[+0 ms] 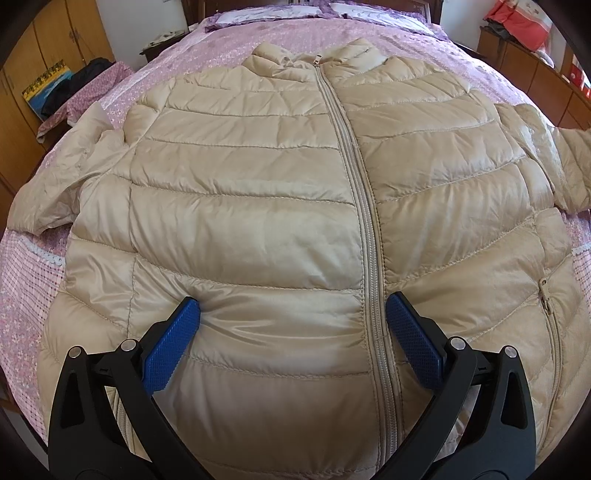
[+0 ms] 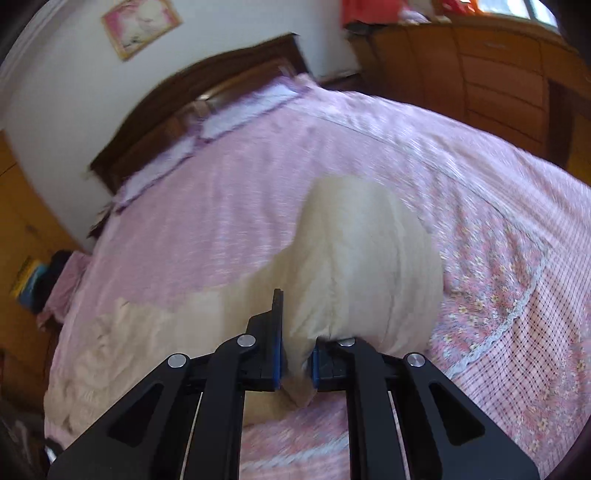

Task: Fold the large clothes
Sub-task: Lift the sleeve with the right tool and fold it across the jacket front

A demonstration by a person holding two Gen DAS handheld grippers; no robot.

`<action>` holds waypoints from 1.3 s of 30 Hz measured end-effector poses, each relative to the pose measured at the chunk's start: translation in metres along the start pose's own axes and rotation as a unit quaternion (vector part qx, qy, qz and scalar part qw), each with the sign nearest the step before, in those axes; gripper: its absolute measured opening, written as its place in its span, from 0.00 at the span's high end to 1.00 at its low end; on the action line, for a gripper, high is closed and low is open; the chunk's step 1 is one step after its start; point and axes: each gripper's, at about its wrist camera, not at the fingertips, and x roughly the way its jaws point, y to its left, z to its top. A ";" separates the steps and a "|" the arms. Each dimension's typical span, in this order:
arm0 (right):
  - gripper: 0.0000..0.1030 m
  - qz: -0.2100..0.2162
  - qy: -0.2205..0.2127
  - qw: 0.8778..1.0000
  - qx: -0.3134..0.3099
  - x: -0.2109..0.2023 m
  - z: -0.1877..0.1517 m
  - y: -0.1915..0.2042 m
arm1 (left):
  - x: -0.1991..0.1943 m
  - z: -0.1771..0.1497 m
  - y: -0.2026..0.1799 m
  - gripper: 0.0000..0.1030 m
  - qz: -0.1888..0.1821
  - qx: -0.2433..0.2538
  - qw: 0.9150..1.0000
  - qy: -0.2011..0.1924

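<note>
A beige quilted puffer jacket (image 1: 258,206) lies front up and zipped on the pink bed, collar away from me, sleeves spread to both sides. My left gripper (image 1: 293,310) is open, its blue pads (image 1: 173,339) resting on the lower front beside the zipper (image 1: 364,206), holding nothing. My right gripper (image 2: 297,354) is shut on the jacket's right sleeve (image 2: 362,258), which bulges up lifted above the bed; the view is motion-blurred.
The pink floral bedspread (image 1: 29,288) covers the bed; pillows (image 1: 258,14) and a dark headboard (image 2: 207,85) are at the far end. Wooden cabinets (image 2: 480,74) stand to the right, a bedside stand with dark clothes (image 1: 74,92) to the left.
</note>
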 end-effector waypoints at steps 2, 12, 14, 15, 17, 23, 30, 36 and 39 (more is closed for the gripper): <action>0.88 0.026 -0.001 1.000 -0.010 -0.014 -0.004 0.016 | -0.001 -0.001 0.001 0.03 -0.001 -0.001 1.000 -0.003; 0.88 0.093 0.002 0.994 -0.053 -0.047 -0.021 0.086 | -0.016 0.001 0.012 0.03 -0.015 0.001 1.000 -0.001; 0.88 0.096 0.006 0.994 -0.059 -0.048 -0.025 0.096 | -0.022 0.000 0.018 0.03 -0.003 0.005 1.000 -0.003; 0.88 0.100 0.009 0.993 -0.062 -0.048 -0.026 0.102 | -0.026 0.000 0.022 0.03 0.003 0.004 1.000 -0.006; 0.88 0.106 0.013 0.992 -0.063 -0.048 -0.030 0.110 | -0.034 0.001 0.031 0.03 0.003 -0.001 1.000 -0.013; 0.88 0.130 0.032 0.988 -0.072 -0.046 -0.043 0.143 | -0.059 0.002 0.070 0.03 0.005 -0.024 0.999 -0.034; 0.88 0.162 0.065 0.979 -0.106 -0.027 -0.070 0.200 | -0.079 -0.008 0.118 0.03 0.023 -0.056 0.997 -0.056; 0.88 0.174 0.103 0.970 -0.136 0.003 -0.102 0.251 | -0.086 -0.021 0.158 0.03 0.042 -0.086 0.994 -0.059; 0.88 0.171 0.121 0.966 -0.154 0.022 -0.122 0.275 | -0.086 -0.027 0.177 0.03 0.051 -0.104 0.992 -0.058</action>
